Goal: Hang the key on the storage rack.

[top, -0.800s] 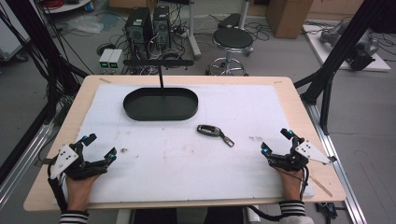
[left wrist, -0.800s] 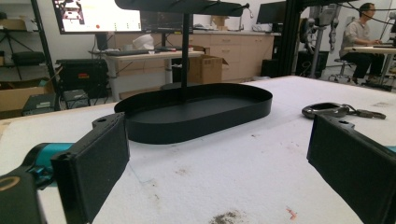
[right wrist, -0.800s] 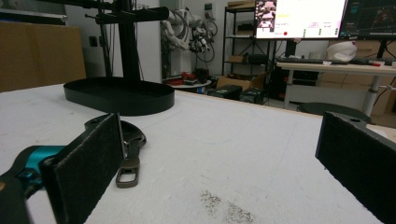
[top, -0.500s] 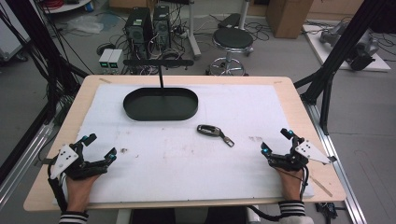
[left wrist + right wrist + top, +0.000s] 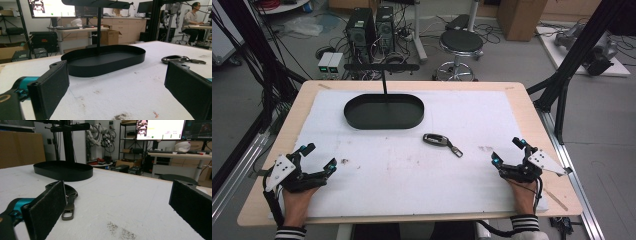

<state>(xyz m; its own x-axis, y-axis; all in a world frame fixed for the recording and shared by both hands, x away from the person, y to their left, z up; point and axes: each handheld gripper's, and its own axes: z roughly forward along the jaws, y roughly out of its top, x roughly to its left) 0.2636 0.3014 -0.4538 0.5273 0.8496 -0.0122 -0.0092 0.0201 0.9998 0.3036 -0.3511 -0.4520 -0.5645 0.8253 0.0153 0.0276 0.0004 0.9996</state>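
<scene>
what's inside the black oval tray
The black oval tray holds nothing loose; a black post rises from it, carrying a crossbar. Its near wall hides a strip of the floor in the gripper views. The key fob lies outside it on the white mat.

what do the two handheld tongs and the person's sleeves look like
Both tongs, left and right, have black bodies with teal tips and wear a grey three-cornered plate on top. Seen from their own cameras, the pads are flat, black and rough-textured, on teal mounts. A black cable trails from the right one. The cuffs are striped black and white.
</scene>
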